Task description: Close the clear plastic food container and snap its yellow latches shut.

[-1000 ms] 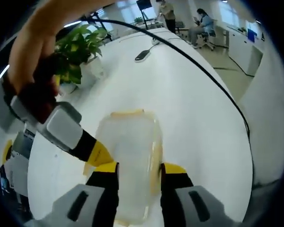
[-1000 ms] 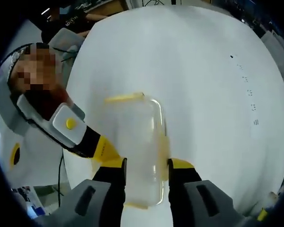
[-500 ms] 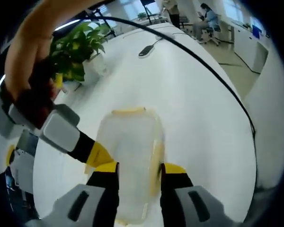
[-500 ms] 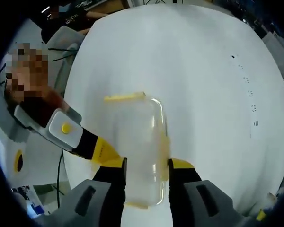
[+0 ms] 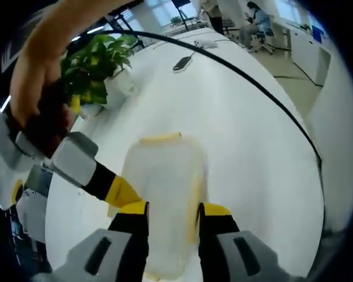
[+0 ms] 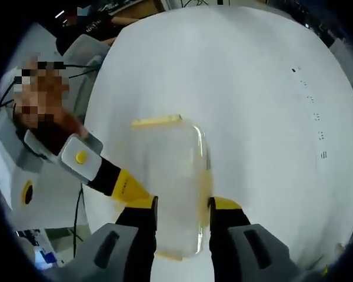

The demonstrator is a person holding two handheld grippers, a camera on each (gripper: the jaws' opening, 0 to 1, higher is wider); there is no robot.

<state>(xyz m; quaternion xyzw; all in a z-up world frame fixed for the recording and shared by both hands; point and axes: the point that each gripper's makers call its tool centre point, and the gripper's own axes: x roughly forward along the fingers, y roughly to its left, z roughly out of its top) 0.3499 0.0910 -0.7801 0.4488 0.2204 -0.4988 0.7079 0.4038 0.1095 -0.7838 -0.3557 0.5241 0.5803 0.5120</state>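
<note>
Our left gripper (image 5: 166,212) had grey bodies, black jaws and yellow tips; our right gripper (image 6: 182,207) looked the same. Where each crossed into the other's view, we saw a grey block with a yellow button (image 6: 80,157) and yellow-black fingers.

The clear plastic food container (image 5: 163,200) (image 6: 172,188) lies flat on the white table (image 5: 253,153) (image 6: 265,106), a long rounded rectangle with its lid resting on top. A yellow latch (image 5: 159,139) (image 6: 156,121) runs along its far short end, and another yellow latch (image 5: 194,202) (image 6: 205,188) lies along one long side. Its milky walls are hazy, so whether each latch is fully snapped cannot be told.
</note>
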